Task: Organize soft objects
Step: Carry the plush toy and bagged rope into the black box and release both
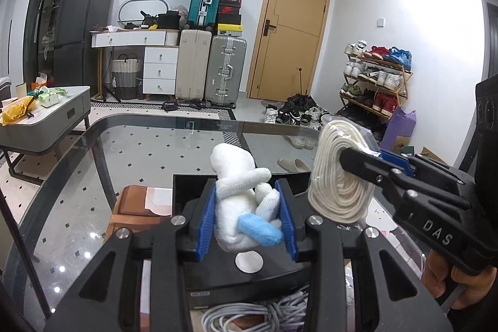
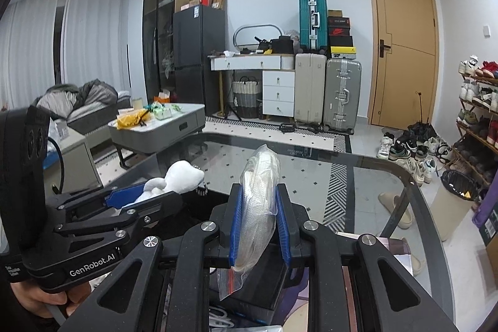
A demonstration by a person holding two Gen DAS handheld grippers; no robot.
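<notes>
My left gripper is shut on a white plush toy with a light blue patch and holds it upright above the glass table. The toy also shows in the right wrist view in the left gripper. My right gripper is shut on a coil of cream rope in a clear plastic bag. In the left wrist view the rope coil hangs in the right gripper, just right of the toy.
A black box and a grey cable coil lie below the grippers. A brown cardboard box sits under the glass. Suitcases, a door, a shoe rack and a low table stand beyond.
</notes>
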